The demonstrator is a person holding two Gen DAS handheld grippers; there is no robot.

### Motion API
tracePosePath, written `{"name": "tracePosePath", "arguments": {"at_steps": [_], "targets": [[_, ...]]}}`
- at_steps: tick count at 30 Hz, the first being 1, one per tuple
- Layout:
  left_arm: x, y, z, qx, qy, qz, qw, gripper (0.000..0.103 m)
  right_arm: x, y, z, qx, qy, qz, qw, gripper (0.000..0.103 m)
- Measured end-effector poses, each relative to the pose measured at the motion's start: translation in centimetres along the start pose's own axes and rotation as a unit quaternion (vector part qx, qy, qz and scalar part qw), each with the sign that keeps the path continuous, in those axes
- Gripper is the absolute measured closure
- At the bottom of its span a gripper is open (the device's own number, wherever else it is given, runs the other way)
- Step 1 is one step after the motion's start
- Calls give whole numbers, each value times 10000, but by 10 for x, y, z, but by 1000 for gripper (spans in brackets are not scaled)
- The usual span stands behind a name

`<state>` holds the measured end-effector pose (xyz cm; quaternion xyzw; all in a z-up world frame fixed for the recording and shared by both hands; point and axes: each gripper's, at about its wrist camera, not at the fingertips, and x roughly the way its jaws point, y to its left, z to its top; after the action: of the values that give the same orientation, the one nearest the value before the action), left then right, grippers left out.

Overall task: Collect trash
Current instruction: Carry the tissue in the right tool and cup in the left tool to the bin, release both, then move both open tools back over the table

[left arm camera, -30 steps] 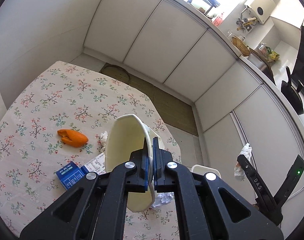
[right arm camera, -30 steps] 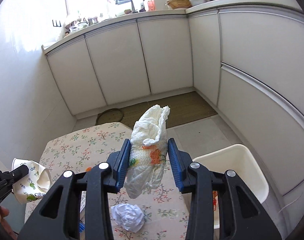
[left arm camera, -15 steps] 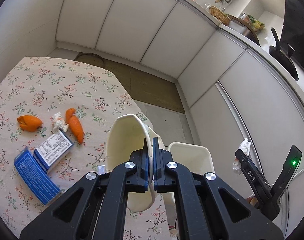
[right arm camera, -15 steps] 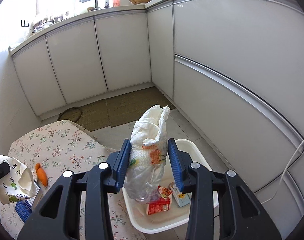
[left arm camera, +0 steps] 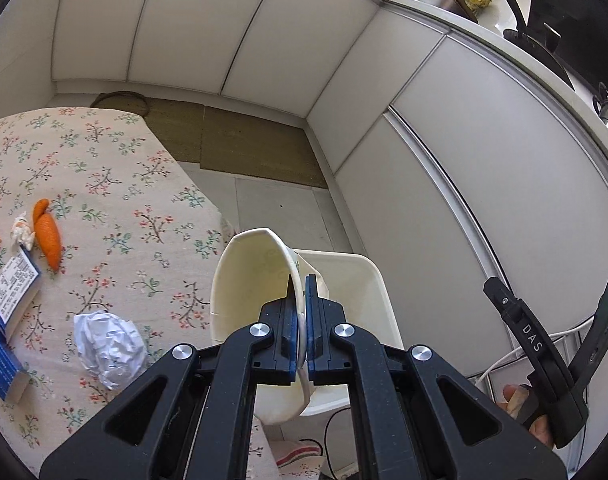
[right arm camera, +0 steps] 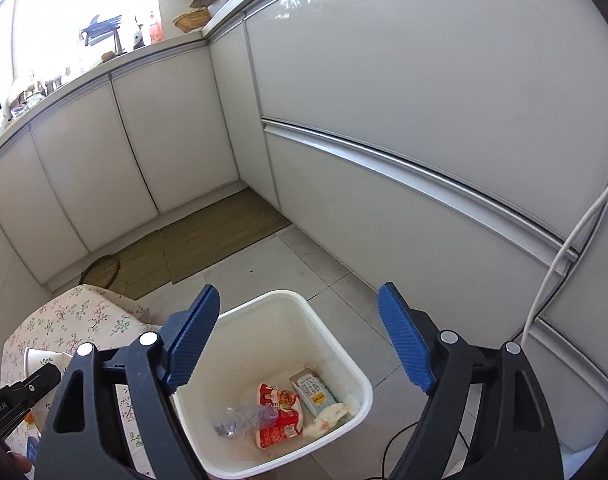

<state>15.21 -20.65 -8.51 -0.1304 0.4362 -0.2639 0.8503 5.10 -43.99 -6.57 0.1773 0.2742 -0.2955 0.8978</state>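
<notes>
Paper cup rim pinched between left gripper jaws; right gripper jaws spread above bin

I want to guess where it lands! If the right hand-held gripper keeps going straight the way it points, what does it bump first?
Probably the white bin: the open right hand-held gripper points down into it, toward the red wrapper inside. Depth is hard to judge.
</notes>
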Motion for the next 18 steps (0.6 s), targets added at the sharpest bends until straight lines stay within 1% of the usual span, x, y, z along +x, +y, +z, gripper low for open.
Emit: {"name": "tracePosePath", "arguments": {"at_steps": [5,10,14,16,18], "targets": [[23,-31,-6,272,143,-224,9993,100,1,-22,1,28,-81,-302,9995,22],[48,-57,-18,501,460,-475,9966,100,3,-43,3,80,-104,-483,9987,22],[62,-69,-26,699,620,-440,9947,100,3,-53,3,114,-119,-530,9985,22],[66,-72,-29,807,670,-418,9936,96,3,-55,2,78,-152,-571,9982,22],[70,-73,-31,830,718,-383,9932,88,3,-57,3,71,-174,-626,9979,20]]}}
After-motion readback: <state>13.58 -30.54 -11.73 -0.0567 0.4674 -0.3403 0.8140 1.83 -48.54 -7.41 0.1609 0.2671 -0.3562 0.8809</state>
